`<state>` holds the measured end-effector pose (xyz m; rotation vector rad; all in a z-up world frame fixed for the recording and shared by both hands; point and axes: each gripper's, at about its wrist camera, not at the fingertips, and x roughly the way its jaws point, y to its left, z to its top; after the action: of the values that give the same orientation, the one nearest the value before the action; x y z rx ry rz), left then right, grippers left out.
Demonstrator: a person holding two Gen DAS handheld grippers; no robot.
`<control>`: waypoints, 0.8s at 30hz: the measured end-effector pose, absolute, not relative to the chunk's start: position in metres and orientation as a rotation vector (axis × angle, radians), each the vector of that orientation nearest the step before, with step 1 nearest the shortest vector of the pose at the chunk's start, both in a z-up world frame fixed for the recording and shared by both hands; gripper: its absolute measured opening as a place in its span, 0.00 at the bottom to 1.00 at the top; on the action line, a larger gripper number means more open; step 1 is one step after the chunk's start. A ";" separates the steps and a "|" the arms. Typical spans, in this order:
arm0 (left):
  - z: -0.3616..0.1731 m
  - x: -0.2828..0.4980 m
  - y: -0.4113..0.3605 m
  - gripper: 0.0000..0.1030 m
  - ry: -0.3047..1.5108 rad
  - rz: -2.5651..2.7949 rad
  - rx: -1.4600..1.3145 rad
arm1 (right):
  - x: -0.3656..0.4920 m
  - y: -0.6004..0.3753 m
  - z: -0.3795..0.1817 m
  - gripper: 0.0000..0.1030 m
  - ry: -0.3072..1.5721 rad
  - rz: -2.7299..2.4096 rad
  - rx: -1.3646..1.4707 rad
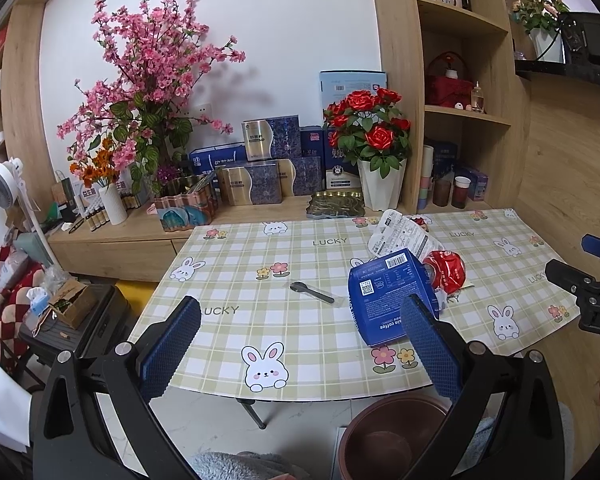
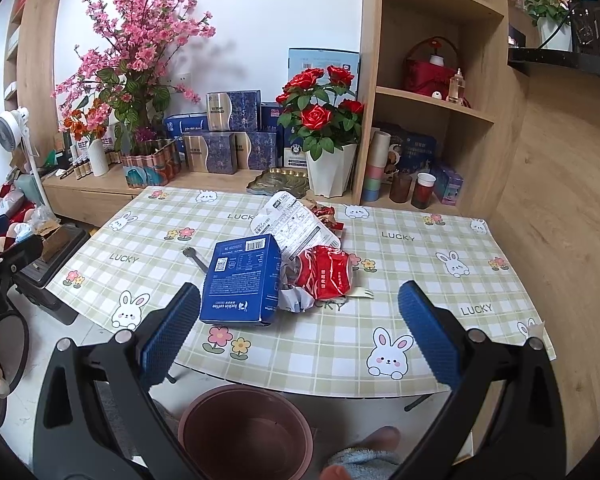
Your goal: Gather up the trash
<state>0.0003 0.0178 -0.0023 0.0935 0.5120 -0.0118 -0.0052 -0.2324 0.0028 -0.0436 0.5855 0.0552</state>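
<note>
A pile of trash lies on the checked tablecloth: a blue coffee box (image 1: 388, 296) (image 2: 242, 280), a crushed red can (image 1: 446, 270) (image 2: 324, 274), a white printed wrapper (image 1: 404, 234) (image 2: 292, 224) and crumpled paper (image 2: 296, 300). A dark plastic spoon in a clear sleeve (image 1: 312, 291) (image 2: 194, 258) lies left of the box. My left gripper (image 1: 300, 344) hangs open over the table's near edge, left of the box. My right gripper (image 2: 298, 328) is open just in front of the pile, holding nothing. A brown bin (image 1: 392, 436) (image 2: 246, 432) stands on the floor below the table edge.
Behind the table, a wooden sideboard (image 1: 112, 240) carries flower vases, stacked blue boxes and a green tray (image 1: 336, 205). Shelves (image 2: 432, 100) with cups and jars rise at the back right. A fan (image 1: 2, 180) and a dark suitcase (image 1: 84, 320) stand on the left. A person's foot (image 2: 380, 438) shows near the bin.
</note>
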 end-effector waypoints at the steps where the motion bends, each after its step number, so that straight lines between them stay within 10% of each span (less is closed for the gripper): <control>1: -0.003 0.000 0.019 0.95 0.512 -0.012 0.093 | -0.005 -0.233 0.003 0.95 0.587 0.057 -0.043; 24: -0.008 0.006 0.020 0.95 0.537 -0.002 0.076 | -0.001 -0.228 -0.009 0.95 0.611 0.035 -0.064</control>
<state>0.0056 0.0197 -0.0082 0.0763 0.5366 -0.0023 -0.0005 -0.2275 -0.0091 -0.0636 0.6110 0.0347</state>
